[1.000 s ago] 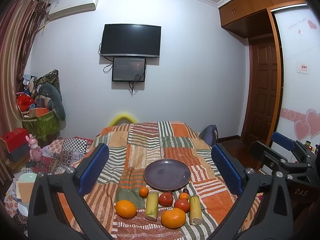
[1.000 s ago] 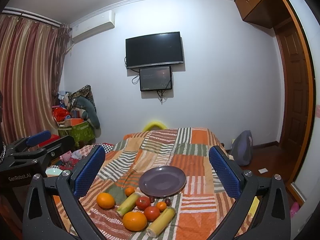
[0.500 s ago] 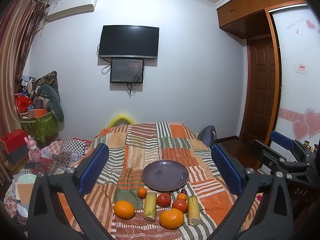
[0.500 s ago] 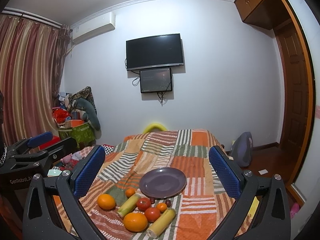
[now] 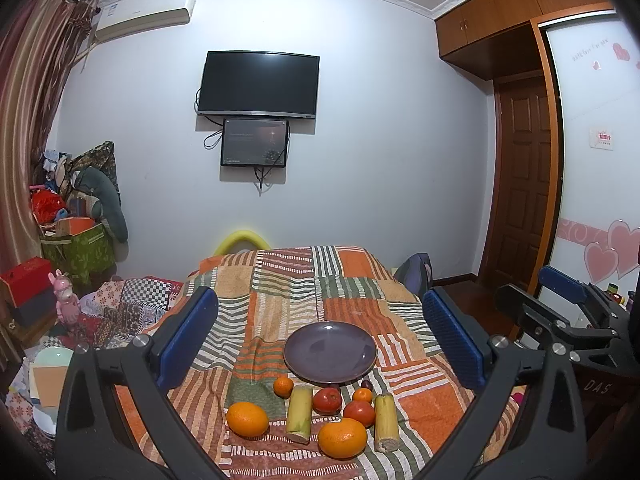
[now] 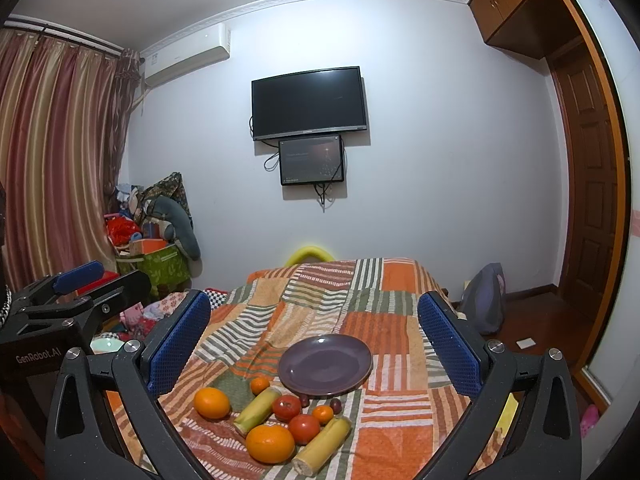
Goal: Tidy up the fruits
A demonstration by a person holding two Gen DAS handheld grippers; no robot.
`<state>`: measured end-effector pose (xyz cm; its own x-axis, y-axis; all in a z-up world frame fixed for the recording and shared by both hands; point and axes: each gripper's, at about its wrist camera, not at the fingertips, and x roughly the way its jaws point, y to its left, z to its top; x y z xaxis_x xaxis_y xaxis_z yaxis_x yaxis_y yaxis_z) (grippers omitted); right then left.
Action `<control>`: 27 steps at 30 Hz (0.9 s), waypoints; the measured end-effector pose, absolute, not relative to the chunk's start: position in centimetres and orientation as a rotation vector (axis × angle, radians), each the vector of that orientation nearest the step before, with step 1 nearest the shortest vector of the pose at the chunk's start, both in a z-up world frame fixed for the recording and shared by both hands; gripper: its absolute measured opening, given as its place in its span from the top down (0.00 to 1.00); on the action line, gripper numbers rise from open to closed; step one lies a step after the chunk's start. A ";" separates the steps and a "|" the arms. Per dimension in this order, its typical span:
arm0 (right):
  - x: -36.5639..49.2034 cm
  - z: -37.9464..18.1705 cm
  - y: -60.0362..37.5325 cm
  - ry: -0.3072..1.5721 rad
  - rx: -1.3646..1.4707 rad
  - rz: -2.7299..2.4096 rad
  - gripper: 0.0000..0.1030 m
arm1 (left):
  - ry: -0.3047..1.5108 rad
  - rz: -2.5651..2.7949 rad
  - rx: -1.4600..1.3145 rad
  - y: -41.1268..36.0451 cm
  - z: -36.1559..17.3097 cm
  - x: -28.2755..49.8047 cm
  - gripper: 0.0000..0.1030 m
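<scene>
Both held spread wide and empty, left gripper (image 5: pixel 320 336) and right gripper (image 6: pixel 314 338), framing purple plate (image 5: pixel 330 352) at centre, oranges (image 5: pixel 247 419) lower centre, presumably for surveying.

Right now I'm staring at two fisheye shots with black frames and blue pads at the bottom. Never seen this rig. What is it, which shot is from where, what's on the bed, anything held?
No robot here: a person holds a handheld two-finger gripper in each hand, with a fisheye camera on each looking forward along the fingers. The black frames with blue pads are those fingers.

One picture looks out from the left gripper, the other from the right gripper. Each view also catches the other gripper at its edge.

Both point at a bed with a striped patchwork blanket. On it lie an empty purple plate and, nearer the cameras, a cluster of produce: two large oranges, two small mandarins, two tomatoes, two yellow-green stalk pieces and some small dark fruit.

Nothing is held. Both sets of jaws stand wide open, above the bed.
</scene>
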<state>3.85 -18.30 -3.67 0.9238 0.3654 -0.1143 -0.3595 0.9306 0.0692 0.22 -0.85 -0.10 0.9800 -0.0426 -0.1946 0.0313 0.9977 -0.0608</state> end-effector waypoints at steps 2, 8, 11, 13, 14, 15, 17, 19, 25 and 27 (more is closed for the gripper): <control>3.9 -3.7 -18.3 0.126 0.048 0.372 0.00 | 0.197 -0.037 -0.057 -0.8 -0.1 0.2 0.00; 4.0 -3.7 -18.3 0.125 0.049 0.373 0.00 | 0.197 -0.038 -0.058 -0.8 -0.1 0.3 0.00; 3.9 -3.7 -18.3 0.124 0.050 0.372 0.00 | 0.198 -0.037 -0.058 -0.8 0.0 0.3 0.00; 3.9 -3.7 -18.3 0.126 0.049 0.374 0.00 | 0.198 -0.037 -0.058 -0.8 -0.1 0.3 0.00; 3.9 -3.6 -18.3 0.125 0.049 0.375 0.00 | 0.198 -0.036 -0.058 -0.8 -0.1 0.3 0.00; 3.9 -3.6 -18.3 0.124 0.050 0.375 0.00 | 0.197 -0.035 -0.058 -0.8 0.0 0.2 0.00; 4.0 -3.6 -18.3 0.124 0.052 0.376 0.00 | 0.196 -0.034 -0.061 -0.8 0.2 0.2 0.00; 4.0 -3.8 -18.3 0.125 0.053 0.378 0.00 | 0.196 -0.033 -0.062 -0.8 0.3 0.2 0.00; 4.2 -3.9 -18.3 0.144 0.055 0.408 0.00 | 0.201 -0.026 -0.063 -0.7 0.2 0.4 0.00; 4.5 -4.1 -18.3 0.161 0.058 0.424 0.00 | 0.207 -0.025 -0.063 -0.6 0.1 0.6 0.00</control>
<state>4.51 -18.26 -4.08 0.8988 0.4142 -0.1436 -0.4050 0.9099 0.0899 0.61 -0.60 0.12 0.9783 -0.0313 -0.2048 0.0184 0.9977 -0.0647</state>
